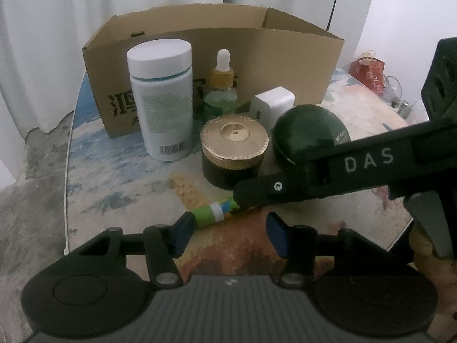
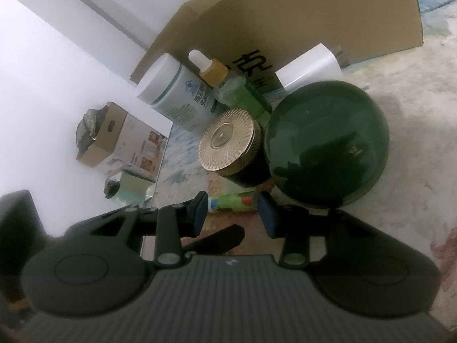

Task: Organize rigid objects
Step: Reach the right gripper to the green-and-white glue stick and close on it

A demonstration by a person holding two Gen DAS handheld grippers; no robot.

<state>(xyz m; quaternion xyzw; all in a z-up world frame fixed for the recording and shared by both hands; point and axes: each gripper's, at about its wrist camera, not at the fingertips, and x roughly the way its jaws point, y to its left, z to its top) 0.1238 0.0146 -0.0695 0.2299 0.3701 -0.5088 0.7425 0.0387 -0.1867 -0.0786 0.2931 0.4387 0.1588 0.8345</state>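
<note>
now green tube [image 2: 232, 202] lying between spread right tool [image 2: 234, 214] fingers, untouched

Dim, soft indoor light, brightest on the pale white curtains [image 1: 57, 43] behind; faint sheen on the dark green domed lid [image 2: 328, 143]; strong fisheye bending and dark vignette at corners; both views slightly soft, right wrist view tilted

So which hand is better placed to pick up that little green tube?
Right: its tongs already straddle the green tube, open. The left tongs only touch its end.
</note>
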